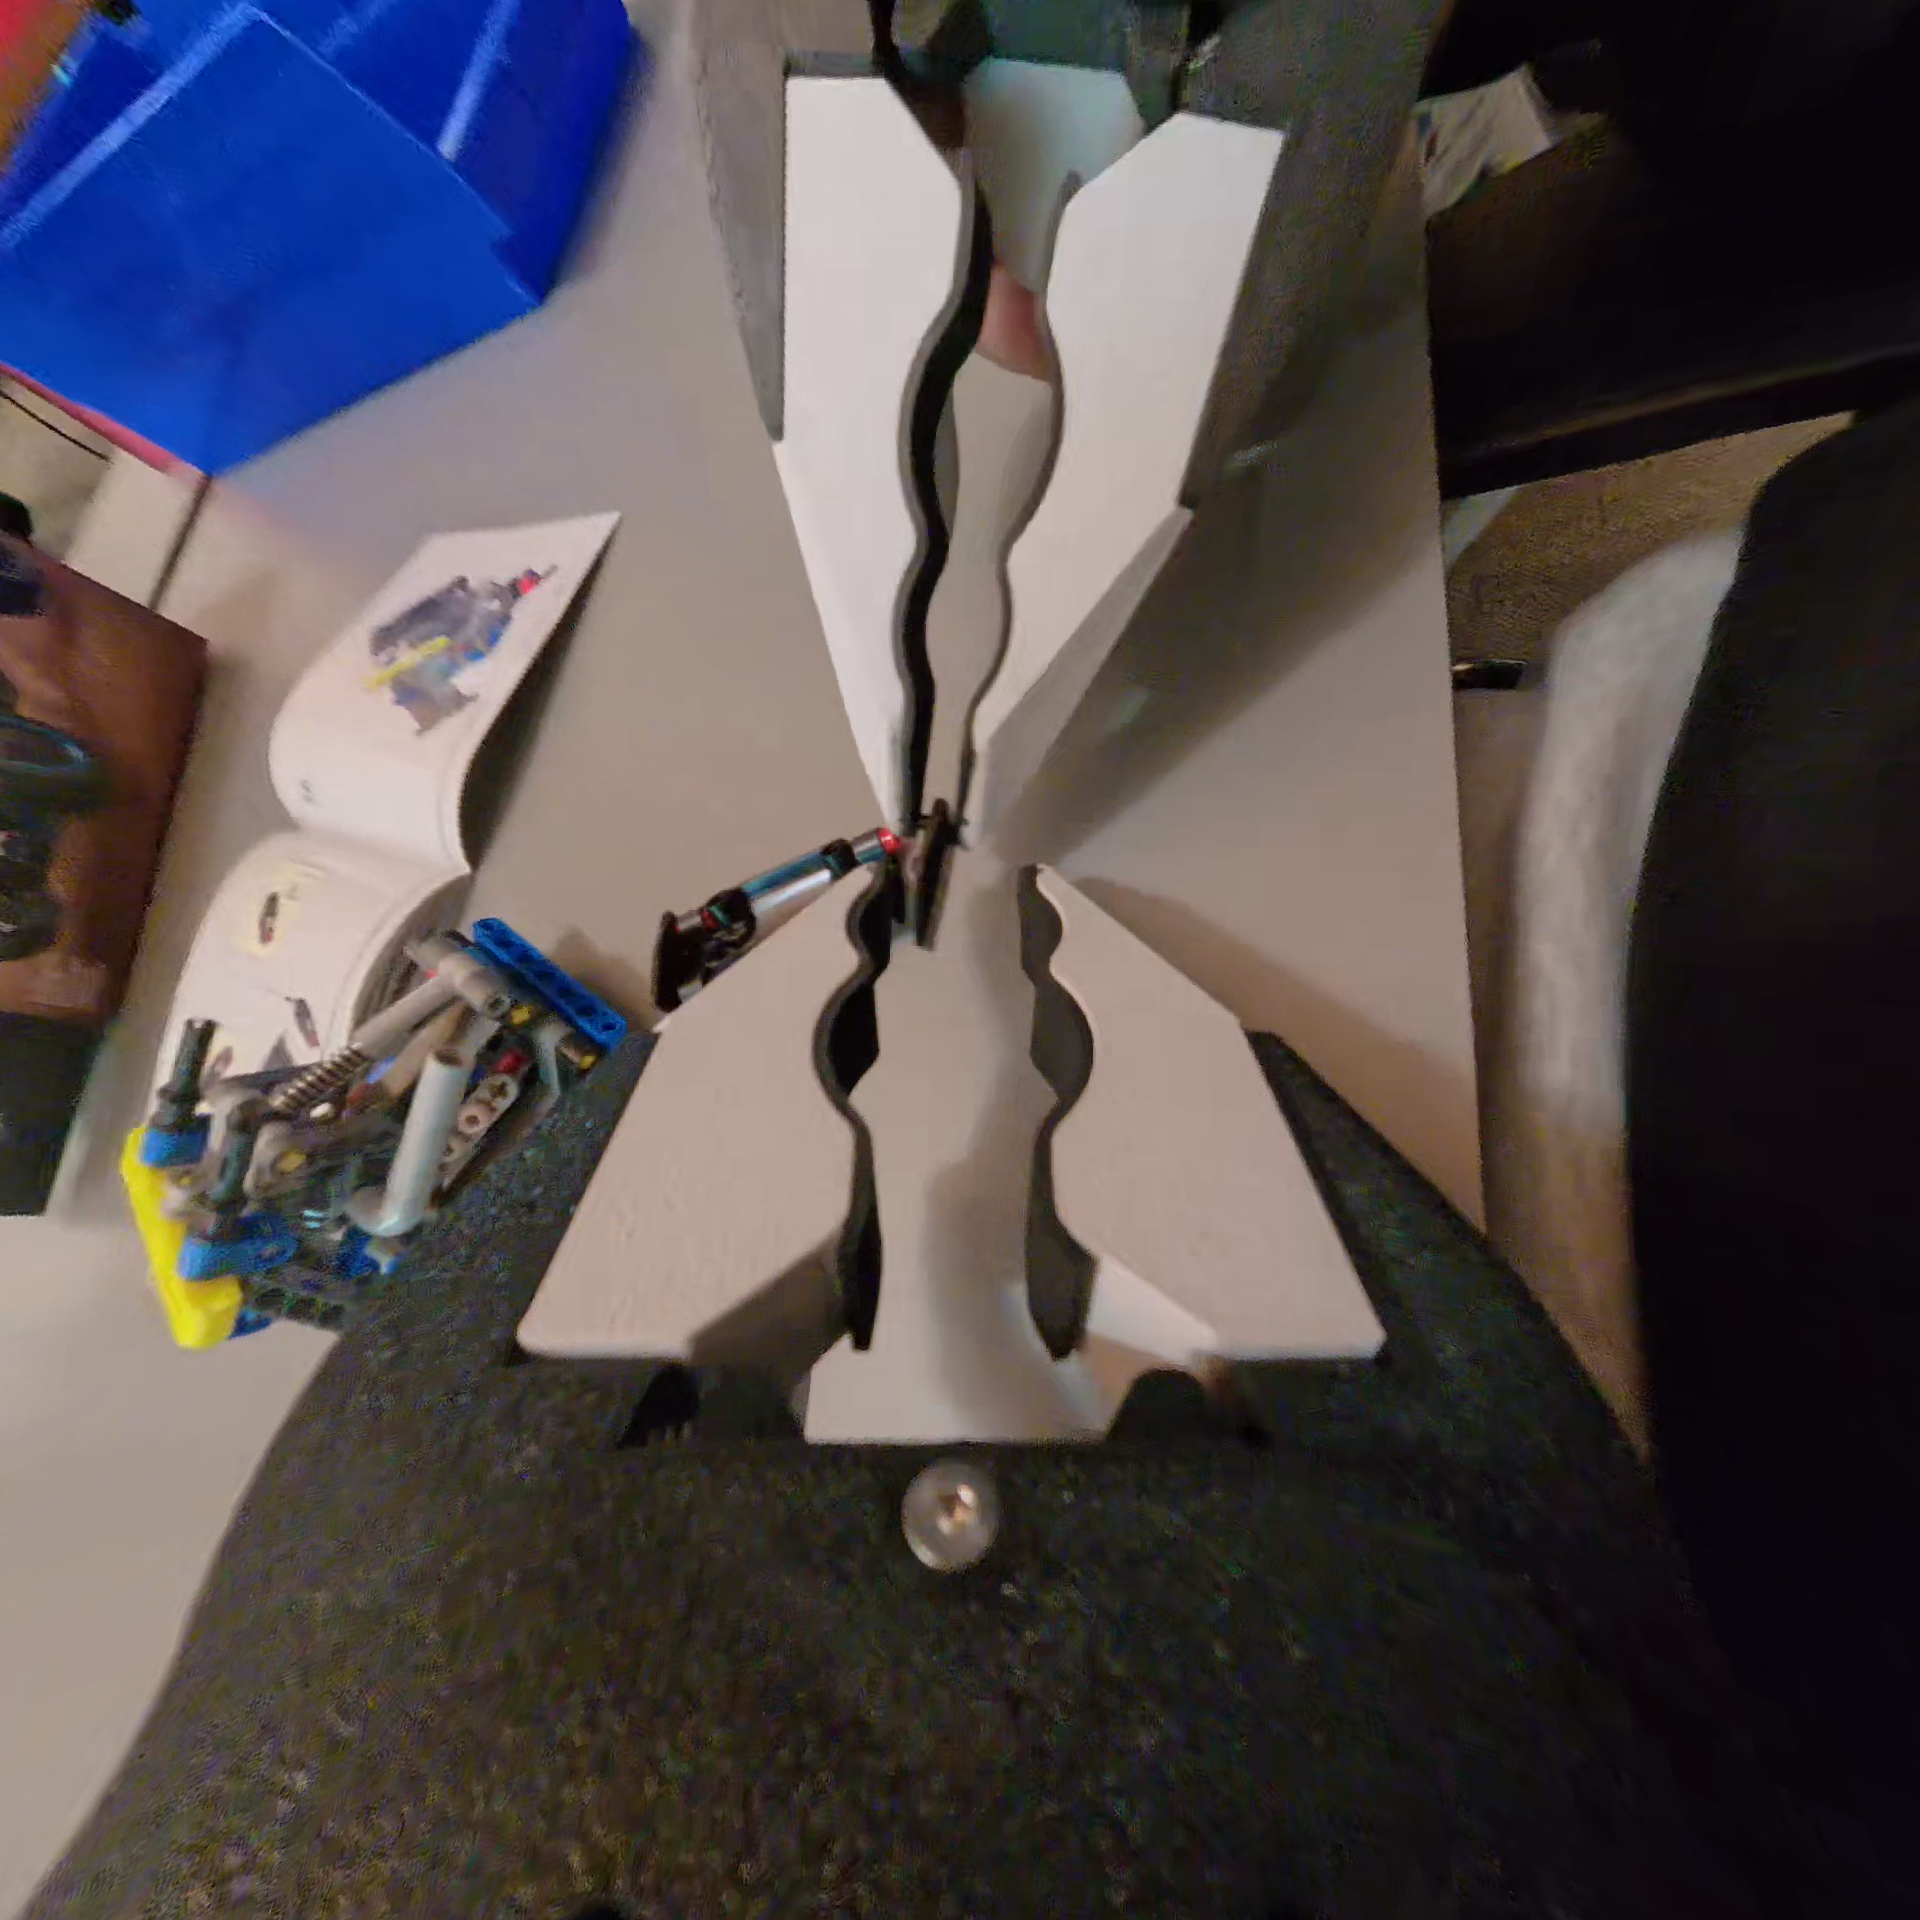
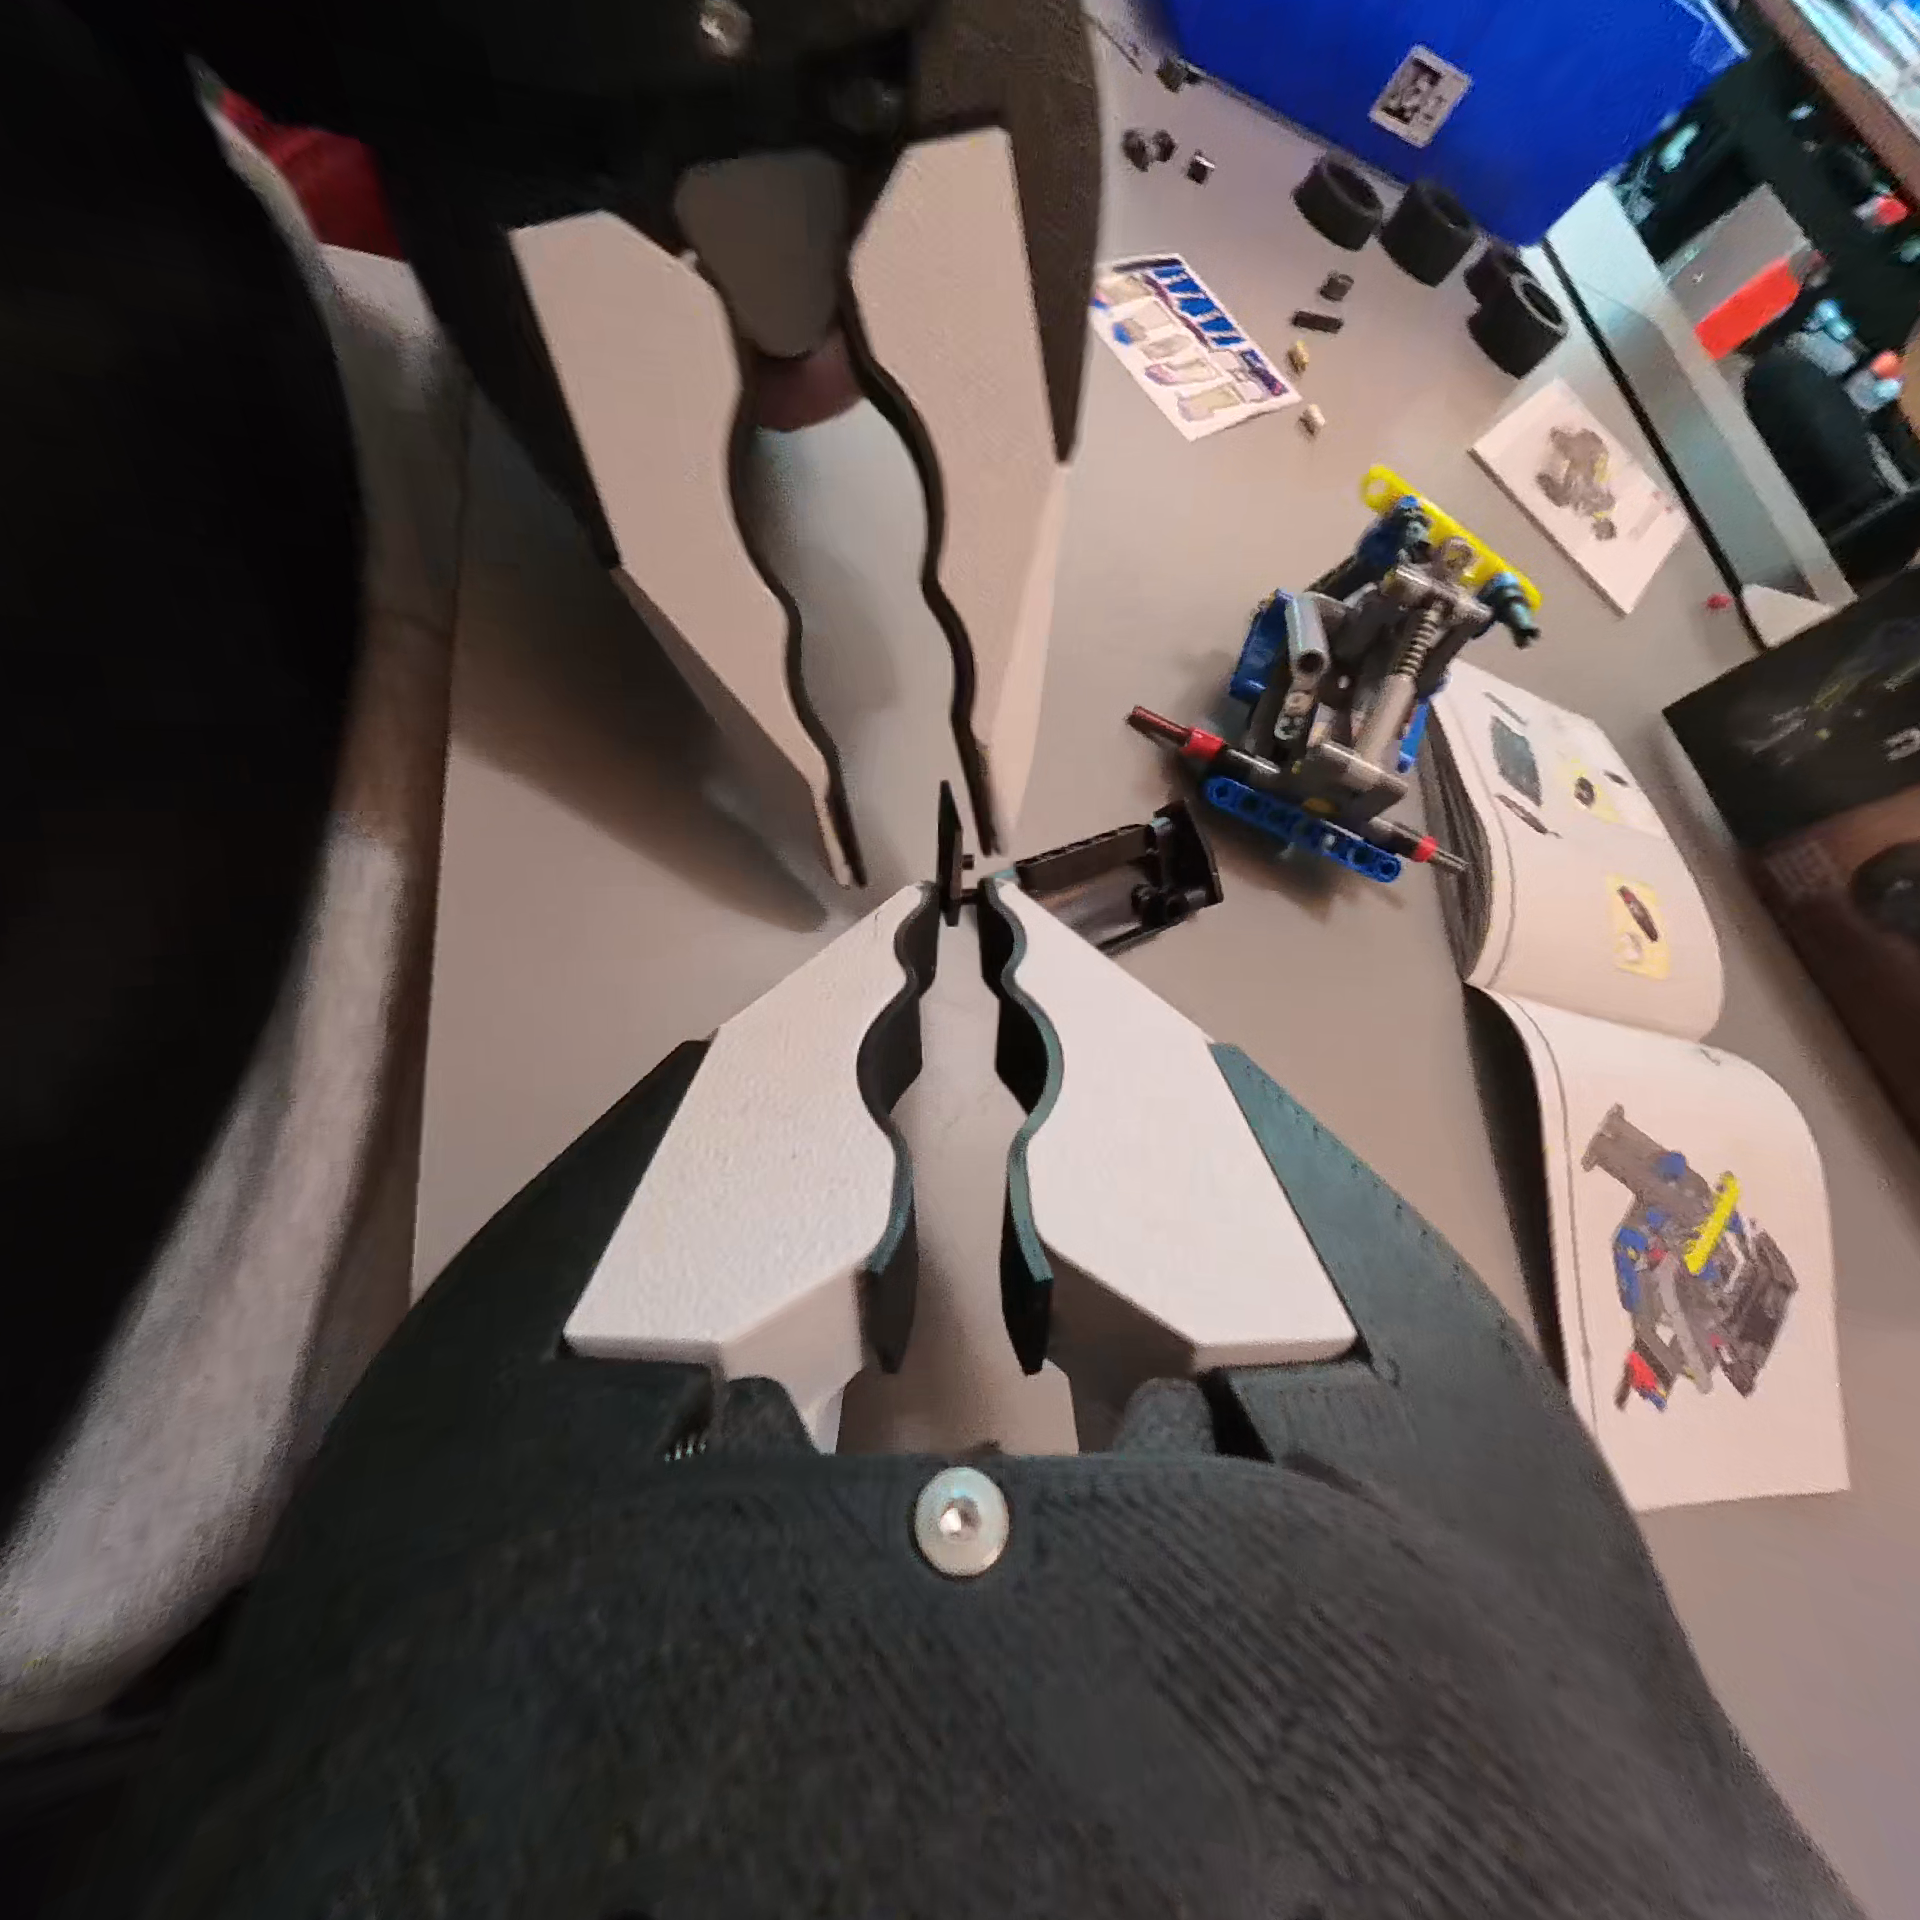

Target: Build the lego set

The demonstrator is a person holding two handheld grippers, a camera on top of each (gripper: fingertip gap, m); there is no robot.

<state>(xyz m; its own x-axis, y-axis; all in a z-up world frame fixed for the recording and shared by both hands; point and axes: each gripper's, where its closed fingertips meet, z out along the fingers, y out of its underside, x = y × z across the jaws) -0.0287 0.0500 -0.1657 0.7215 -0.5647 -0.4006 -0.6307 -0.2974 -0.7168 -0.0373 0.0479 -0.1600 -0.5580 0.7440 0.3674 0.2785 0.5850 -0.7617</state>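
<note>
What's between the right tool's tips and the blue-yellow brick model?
A black brick part lies on the grey table between the right tool and the brick model; the right wrist view shows it.

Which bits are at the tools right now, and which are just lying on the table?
At the tools: small black flat piece, pinched in right tool; left tool open around it; black panel assembly beside the tips.
Lying about: blue-yellow brick model; open booklet; sticker sheet; black tyres; blue bin.
</note>
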